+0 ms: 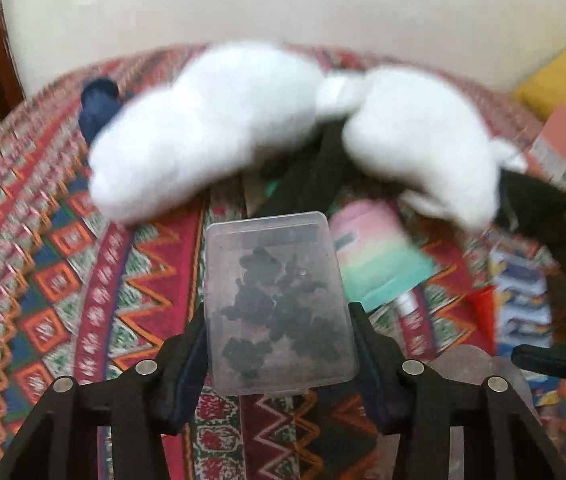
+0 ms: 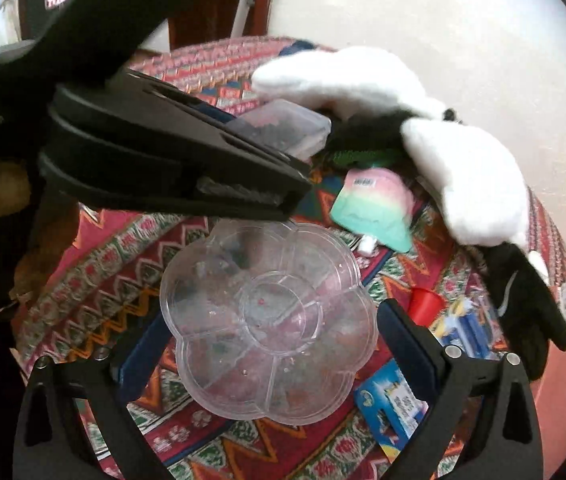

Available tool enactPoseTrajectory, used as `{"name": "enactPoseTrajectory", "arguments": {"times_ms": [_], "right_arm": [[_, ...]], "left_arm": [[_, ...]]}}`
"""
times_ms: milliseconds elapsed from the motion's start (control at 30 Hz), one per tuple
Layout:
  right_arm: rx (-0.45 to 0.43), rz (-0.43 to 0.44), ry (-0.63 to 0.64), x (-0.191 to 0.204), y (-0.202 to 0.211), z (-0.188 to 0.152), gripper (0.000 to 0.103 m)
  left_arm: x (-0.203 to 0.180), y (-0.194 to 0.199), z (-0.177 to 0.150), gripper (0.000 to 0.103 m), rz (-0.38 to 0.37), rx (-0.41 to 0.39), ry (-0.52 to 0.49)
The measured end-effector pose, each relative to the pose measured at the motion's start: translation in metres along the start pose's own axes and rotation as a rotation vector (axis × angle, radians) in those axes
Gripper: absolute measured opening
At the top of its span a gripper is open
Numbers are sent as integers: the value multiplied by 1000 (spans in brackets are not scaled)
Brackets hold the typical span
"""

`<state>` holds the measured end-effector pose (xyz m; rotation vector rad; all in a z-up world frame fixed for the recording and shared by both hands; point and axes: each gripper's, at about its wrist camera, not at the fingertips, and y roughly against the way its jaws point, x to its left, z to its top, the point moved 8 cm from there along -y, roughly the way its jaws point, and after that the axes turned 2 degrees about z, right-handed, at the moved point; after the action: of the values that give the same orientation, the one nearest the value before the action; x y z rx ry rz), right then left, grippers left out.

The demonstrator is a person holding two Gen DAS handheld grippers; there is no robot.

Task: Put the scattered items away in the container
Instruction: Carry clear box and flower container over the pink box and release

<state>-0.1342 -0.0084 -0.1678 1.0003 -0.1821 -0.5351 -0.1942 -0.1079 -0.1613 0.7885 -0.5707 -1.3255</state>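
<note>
While both claws carry something, no container for the tidy-up can be made out, so I judge the task barely begun. Left claw (image 1: 279, 350) is clamped on a small frosted rectangular plastic box (image 1: 279, 304) with dark bits inside; right claw (image 2: 267, 344) stands around a clear flower-shaped compartment tray (image 2: 267, 320), its pads at the rim, though contact is hard to tell. Still loose on the red patterned bedspread (image 1: 63, 272): a white-and-black plush toy (image 1: 211, 128) and a pastel pink-and-green packet (image 1: 379, 256). Only the right wrist view shows the tray clearly, a red cup (image 2: 425, 304) and a black glove (image 2: 531, 316)
</note>
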Motion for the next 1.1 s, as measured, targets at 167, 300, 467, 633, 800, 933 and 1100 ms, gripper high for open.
{"name": "enactPoseTrajectory", "arguments": {"times_ms": [167, 300, 467, 633, 800, 933, 1100], "right_arm": [[-89, -42, -55, -16, 42, 10, 101], [-201, -26, -91, -29, 94, 6, 101], [-297, -37, -108, -21, 126, 31, 101], [-349, -53, -109, -16, 157, 21, 101], [-398, -74, -110, -20, 189, 3, 101], [-443, -120, -150, -31, 224, -16, 101], [-506, -191, -252, -64, 259, -36, 101]], "left_arm": [[23, 20, 8, 55, -31, -80, 13], [12, 44, 29, 55, -62, -132, 8], [-6, 76, 40, 55, -83, -201, -23], [-29, 98, 45, 55, -100, -236, -53], [-56, 118, 53, 55, -115, -271, -82], [-85, 129, 63, 55, -141, -292, -108], [-141, 146, 75, 55, -208, -327, -170]]}}
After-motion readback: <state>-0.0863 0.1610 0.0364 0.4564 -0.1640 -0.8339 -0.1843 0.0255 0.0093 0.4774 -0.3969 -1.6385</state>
